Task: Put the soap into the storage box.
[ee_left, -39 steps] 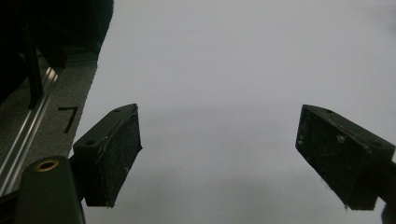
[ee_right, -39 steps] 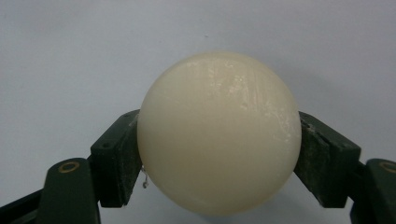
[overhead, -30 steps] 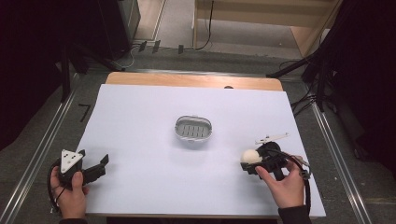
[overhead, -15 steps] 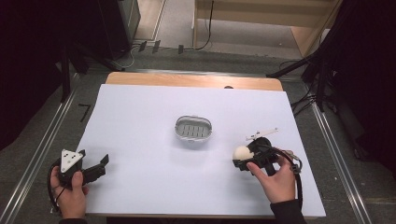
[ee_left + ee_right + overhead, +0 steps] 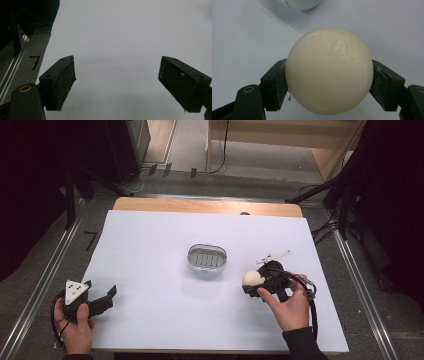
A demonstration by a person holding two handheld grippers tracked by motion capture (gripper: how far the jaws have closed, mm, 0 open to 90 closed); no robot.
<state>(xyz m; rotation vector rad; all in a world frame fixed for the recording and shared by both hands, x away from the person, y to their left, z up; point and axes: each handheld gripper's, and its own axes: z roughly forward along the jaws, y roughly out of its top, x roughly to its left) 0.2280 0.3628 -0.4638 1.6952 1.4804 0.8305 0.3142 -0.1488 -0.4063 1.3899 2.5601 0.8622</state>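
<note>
Between right gripper (image 5: 251, 281) with ball (image 5: 250, 278) and dish (image 5: 207, 259), bare table (image 5: 150, 245).

I find one readable sign: a dark mark shaped like the numeral 7 (image 5: 35, 61) on the grey floor, at the left of the left gripper view. In the high view the same mark (image 5: 90, 240) sits at centre left, too small for me to read. I read no other lettering.

a cream-white ball (image 5: 329, 71), black claw pads (image 5: 274, 83), a grey ribbed dish (image 5: 207, 259), white table (image 5: 150, 245).
</note>
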